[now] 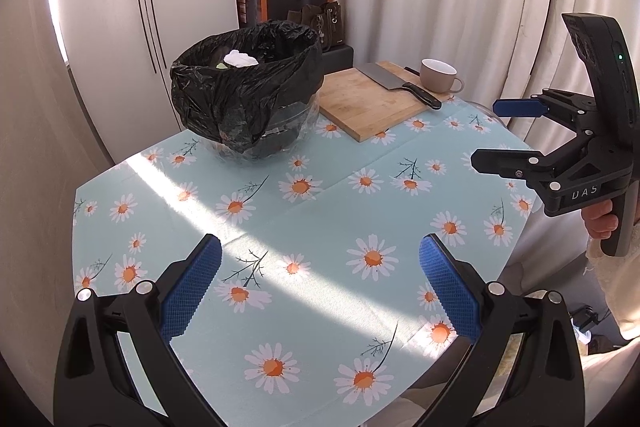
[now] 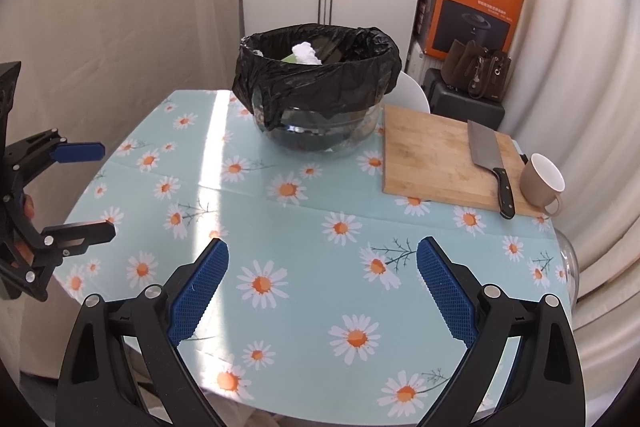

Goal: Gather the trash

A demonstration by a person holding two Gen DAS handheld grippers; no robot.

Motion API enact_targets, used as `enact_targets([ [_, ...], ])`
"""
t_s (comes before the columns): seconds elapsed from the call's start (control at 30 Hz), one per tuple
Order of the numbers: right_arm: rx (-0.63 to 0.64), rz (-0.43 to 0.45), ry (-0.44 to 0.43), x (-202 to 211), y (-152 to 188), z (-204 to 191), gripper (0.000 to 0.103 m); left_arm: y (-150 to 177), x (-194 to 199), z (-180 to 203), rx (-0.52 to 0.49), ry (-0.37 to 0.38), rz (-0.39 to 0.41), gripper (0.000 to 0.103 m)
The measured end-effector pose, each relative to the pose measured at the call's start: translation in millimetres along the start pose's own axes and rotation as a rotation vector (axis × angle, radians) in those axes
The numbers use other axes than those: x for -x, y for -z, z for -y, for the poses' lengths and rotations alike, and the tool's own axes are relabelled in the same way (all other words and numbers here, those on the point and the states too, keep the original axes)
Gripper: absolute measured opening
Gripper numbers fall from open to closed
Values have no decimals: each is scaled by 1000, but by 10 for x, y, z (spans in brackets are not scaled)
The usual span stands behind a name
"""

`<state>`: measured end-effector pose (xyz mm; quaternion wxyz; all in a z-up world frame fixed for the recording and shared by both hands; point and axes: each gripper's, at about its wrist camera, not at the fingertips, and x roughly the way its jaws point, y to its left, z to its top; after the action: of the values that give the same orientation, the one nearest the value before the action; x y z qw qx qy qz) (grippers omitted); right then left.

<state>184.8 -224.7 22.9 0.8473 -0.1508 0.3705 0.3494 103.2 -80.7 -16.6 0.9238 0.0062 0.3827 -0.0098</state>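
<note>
A clear bin lined with a black bag (image 1: 248,95) stands at the far side of the daisy tablecloth (image 1: 320,211); it also shows in the right wrist view (image 2: 320,91). White crumpled paper (image 1: 240,59) and a green scrap lie inside; the paper also shows in the right wrist view (image 2: 306,54). My left gripper (image 1: 320,259) is open and empty above the table's near part. My right gripper (image 2: 322,263) is open and empty too. Each gripper shows in the other's view: the right one (image 1: 486,133), the left one (image 2: 108,187).
A wooden cutting board (image 2: 432,159) with a cleaver (image 2: 488,163) lies right of the bin. A beige mug (image 2: 542,181) stands by the board's right end. An orange box (image 2: 472,11), bags and curtains are behind the table.
</note>
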Motion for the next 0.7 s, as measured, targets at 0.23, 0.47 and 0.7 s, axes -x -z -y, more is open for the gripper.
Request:
enact_targets([
  [0.23,2,7,0,2,-9,12,91,-7,14,9,-8,-2,1,97],
  [0.47,1,5,-8,-9,-19,20,91,-21,30,-10,-1,-15,7,97],
  [0.7,-6,-2,-24,-87,-64,48,91,-64,49,-57,2,-17,8,97],
])
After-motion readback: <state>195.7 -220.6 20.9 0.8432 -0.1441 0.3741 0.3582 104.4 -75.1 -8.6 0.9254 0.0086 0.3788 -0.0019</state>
